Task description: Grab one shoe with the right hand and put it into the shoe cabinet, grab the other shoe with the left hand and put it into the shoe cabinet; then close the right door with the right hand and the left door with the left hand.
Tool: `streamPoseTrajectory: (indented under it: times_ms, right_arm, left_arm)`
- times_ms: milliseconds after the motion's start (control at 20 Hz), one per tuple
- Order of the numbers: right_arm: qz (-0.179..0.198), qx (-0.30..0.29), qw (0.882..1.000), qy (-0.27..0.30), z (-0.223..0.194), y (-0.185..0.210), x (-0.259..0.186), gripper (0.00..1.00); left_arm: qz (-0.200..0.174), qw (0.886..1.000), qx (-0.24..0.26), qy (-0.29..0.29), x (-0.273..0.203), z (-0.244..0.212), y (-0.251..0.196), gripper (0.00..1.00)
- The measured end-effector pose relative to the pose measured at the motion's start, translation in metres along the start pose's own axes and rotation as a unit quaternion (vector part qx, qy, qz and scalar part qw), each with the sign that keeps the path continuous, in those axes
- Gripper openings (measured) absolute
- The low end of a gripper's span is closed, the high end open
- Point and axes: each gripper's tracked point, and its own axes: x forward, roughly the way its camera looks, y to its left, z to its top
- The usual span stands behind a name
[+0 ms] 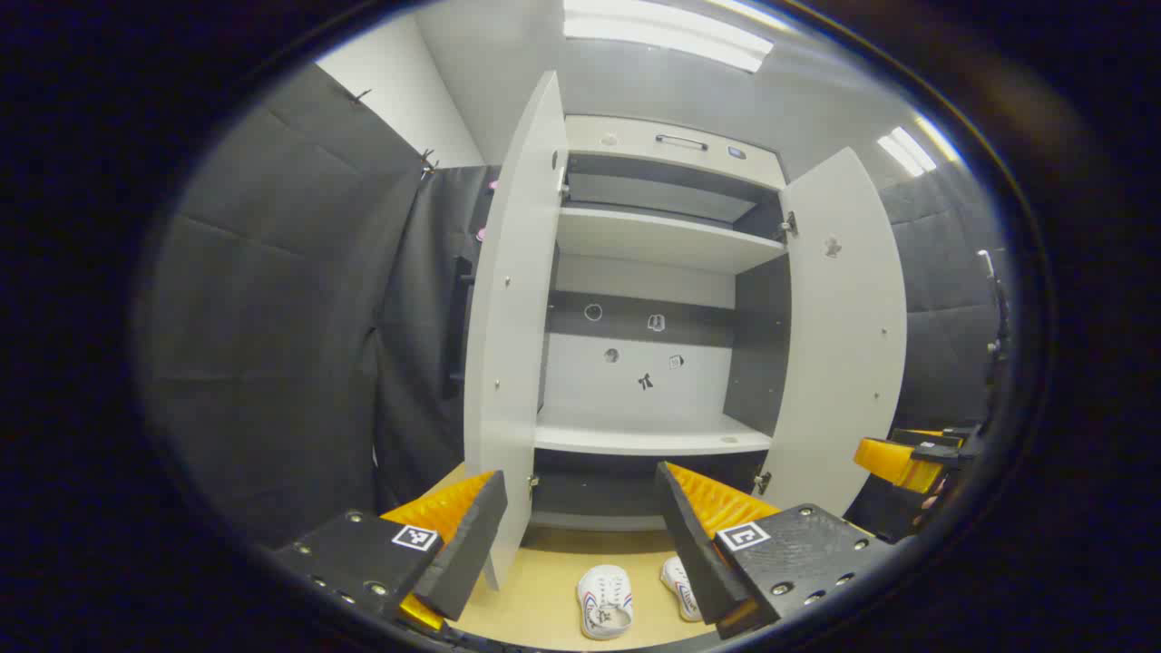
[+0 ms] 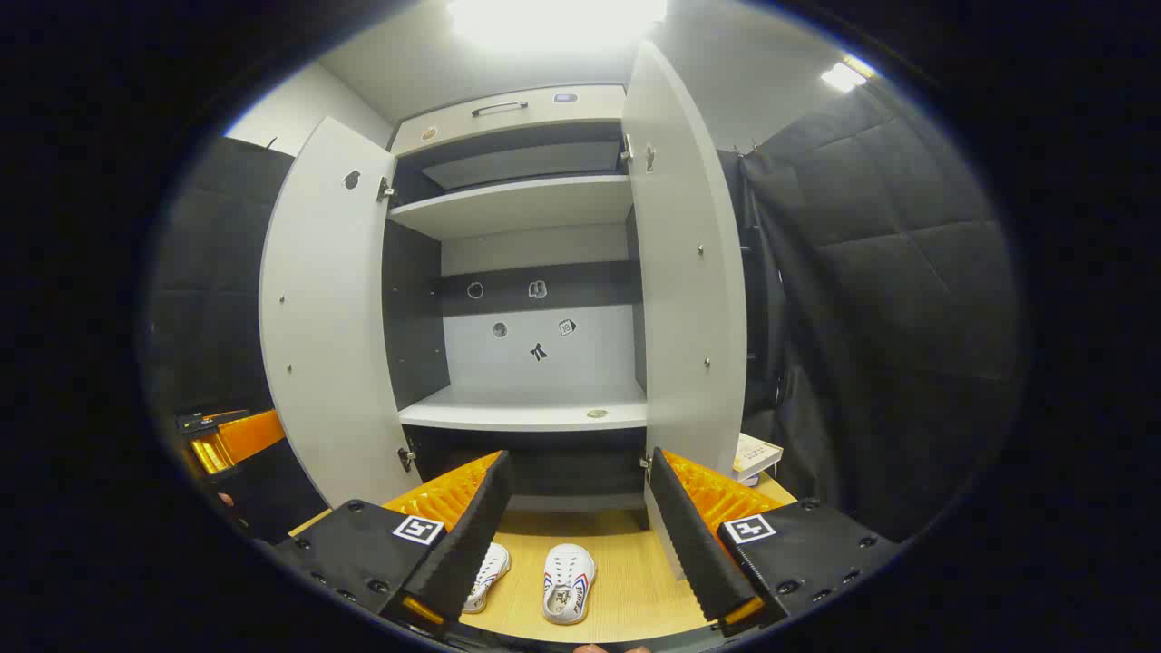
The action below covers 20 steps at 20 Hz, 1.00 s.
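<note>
Your right tongs [image 2: 576, 535] hang spread and empty. Both shoes lie on the wooden floor before the open shoe cabinet [image 2: 526, 413], toes toward it. The right shoe [image 2: 569, 582] sits directly below; drop straight down. Left tongs [image 1: 580, 535] also spread, empty.

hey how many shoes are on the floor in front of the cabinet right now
2. One white shoe lies on the wooden floor between the right gripper's fingers; the other shoe lies beside it, partly hidden behind a finger.
</note>
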Motion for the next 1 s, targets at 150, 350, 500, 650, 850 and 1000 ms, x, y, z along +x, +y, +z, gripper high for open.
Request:
streamPoseTrajectory:
  times_ms: [150, 350, 500, 650, 850, 1000]
  right_arm:
    - [-0.001, 0.001, 1.000, -0.007, 0.006, 0.002, 0.002, 0.94]
    - [-0.005, -0.002, 1.000, -0.014, 0.010, 0.001, 0.003, 0.92]
    - [-0.005, -0.006, 1.000, -0.016, 0.013, 0.002, 0.003, 0.95]
    - [0.000, -0.002, 1.000, -0.007, 0.007, 0.005, 0.004, 0.92]
    - [0.012, -0.006, 1.000, 0.011, 0.000, 0.008, 0.010, 0.92]
    - [0.019, -0.009, 1.000, 0.022, -0.002, 0.011, 0.018, 0.95]
  left_arm:
    - [-0.002, 1.000, 0.020, -0.003, -0.004, -0.002, 0.006, 0.94]
    - [-0.001, 1.000, 0.018, -0.002, -0.008, -0.002, 0.008, 0.95]
    - [-0.005, 1.000, 0.023, -0.006, -0.007, -0.001, 0.005, 0.95]
    - [-0.005, 1.000, 0.027, -0.005, -0.008, -0.002, 0.004, 0.95]
    - [0.002, 1.000, 0.021, -0.002, -0.014, -0.007, 0.006, 0.93]
    - [0.008, 1.000, 0.017, 0.000, -0.019, -0.011, 0.009, 0.94]
